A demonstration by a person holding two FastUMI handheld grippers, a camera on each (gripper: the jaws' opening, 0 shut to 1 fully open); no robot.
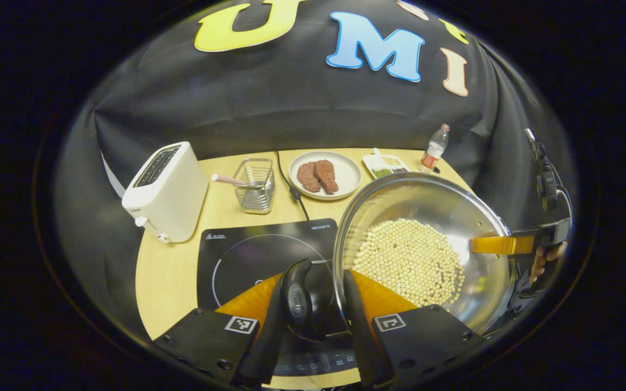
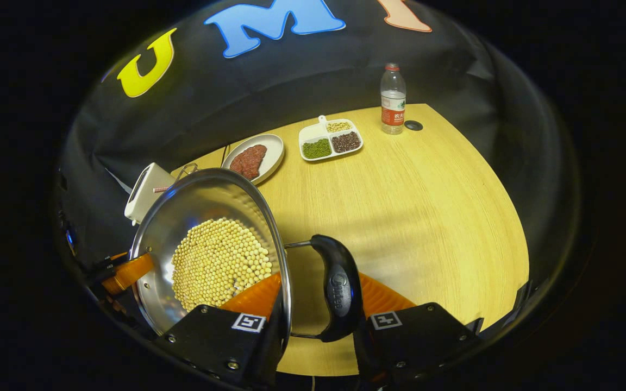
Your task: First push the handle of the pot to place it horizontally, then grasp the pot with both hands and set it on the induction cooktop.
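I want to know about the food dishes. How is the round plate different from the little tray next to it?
The round plate is a circle; the tray is squarish with a small tab. The plate has one open space holding reddish-brown meat; the tray is split into three compartments with green, dark and pale beans. The plate is larger than the tray. Both are white and sit on the wooden table near the back.

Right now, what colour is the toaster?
White toaster, clearest in the left gripper view.

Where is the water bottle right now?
In the right gripper view, the water bottle stands at the table's far edge, just right of the divided bean tray.
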